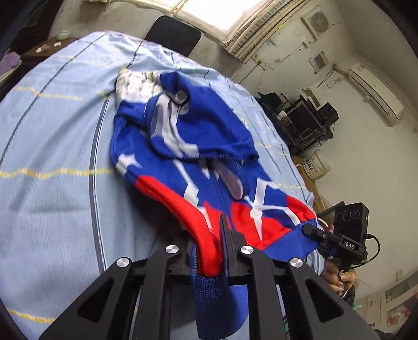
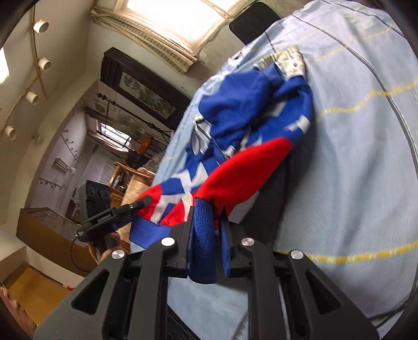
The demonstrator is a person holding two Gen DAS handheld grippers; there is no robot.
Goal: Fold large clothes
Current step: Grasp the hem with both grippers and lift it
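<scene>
With my left gripper [image 1: 218,243] and right gripper [image 2: 209,222] each clamped on the jersey's [image 1: 183,146] blue hem, it lies crumpled on the striped bedsheet [image 1: 52,157] beyond, no fold yet made.

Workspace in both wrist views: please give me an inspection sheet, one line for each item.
Surface: bed sheet, light blue with yellow and dark stripes.
Job's things: jacket, blue, red and white, bunched, near edge raised off the sheet.
Clutter: nothing seen on the sheet.
Grippers: left gripper shut on the jacket's red and blue hem; right gripper shut on the blue ribbed hem.
Cables: black cable on the right gripper's body.
Surroundings: black chair, window, air conditioner, dark shelf.
</scene>
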